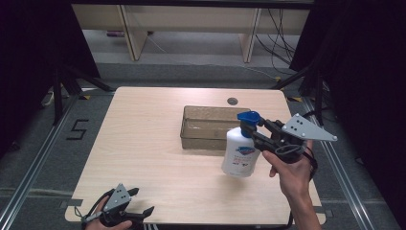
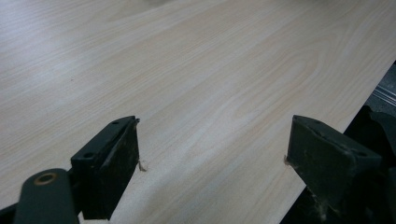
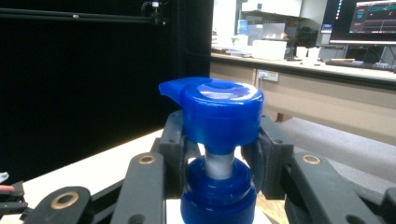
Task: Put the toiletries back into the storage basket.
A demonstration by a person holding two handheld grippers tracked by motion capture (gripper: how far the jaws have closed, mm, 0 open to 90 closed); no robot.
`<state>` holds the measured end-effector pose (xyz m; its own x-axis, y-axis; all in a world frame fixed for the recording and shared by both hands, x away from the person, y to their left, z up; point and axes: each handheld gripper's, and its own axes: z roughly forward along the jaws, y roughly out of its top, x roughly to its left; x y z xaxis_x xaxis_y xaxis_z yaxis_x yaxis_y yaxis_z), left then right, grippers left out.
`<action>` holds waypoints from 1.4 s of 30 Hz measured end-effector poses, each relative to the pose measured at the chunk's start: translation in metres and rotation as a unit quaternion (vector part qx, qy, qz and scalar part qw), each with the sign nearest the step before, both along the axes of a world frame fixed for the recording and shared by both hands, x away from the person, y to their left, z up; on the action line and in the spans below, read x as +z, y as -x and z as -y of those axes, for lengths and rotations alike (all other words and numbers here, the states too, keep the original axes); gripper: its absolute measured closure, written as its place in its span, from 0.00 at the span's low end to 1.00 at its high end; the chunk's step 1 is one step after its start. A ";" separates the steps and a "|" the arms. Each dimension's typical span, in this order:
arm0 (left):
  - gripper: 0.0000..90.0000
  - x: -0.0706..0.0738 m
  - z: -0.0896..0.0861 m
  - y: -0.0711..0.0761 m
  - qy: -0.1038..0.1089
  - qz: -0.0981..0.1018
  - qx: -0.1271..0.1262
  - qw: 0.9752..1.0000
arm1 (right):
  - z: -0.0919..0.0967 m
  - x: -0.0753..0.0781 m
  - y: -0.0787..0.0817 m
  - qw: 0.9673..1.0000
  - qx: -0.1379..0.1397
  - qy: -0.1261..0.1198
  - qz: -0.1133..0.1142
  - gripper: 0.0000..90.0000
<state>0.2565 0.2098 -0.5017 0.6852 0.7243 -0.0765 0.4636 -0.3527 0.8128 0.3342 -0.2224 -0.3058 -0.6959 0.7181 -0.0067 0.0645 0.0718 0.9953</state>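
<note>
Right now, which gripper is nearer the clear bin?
Right. The right gripper holds a pump bottle by its neck just beside the bin; the left gripper rests open at the table's near edge, far away.

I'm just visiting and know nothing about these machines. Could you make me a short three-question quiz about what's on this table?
1. True or false: the right gripper is shut on the pump bottle.
2. Which colour is the bottle's pump head: A red, B blue, C green?
3. What stands just behind the bottle on the table?

Key: 1 true, by the neck under the pump head. 2 B. 3 a clear plastic bin.
</note>
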 end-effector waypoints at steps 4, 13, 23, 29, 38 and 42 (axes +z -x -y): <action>0.18 0.000 -0.001 0.000 0.001 -0.004 -0.002 1.000 | -0.001 0.004 -0.003 1.000 0.002 -0.007 -0.001 0.69; 0.18 0.000 0.000 0.000 0.002 0.002 0.003 1.000 | -0.003 0.014 -0.012 1.000 0.003 -0.015 -0.003 0.69; 0.18 0.000 -0.001 0.000 0.001 -0.004 -0.002 1.000 | -0.004 0.023 -0.022 1.000 -0.001 -0.009 0.002 0.69; 0.18 0.000 -0.001 0.000 -0.001 0.001 0.003 1.000 | -0.002 0.029 -0.029 1.000 -0.003 -0.011 0.003 0.69; 0.18 0.000 -0.001 0.000 0.001 -0.004 -0.001 1.000 | 0.000 0.039 -0.038 1.000 -0.012 -0.019 -0.003 0.69; 0.18 0.001 -0.003 -0.001 -0.017 -0.002 -0.005 1.000 | 0.001 0.044 -0.044 1.000 -0.015 -0.019 -0.002 0.69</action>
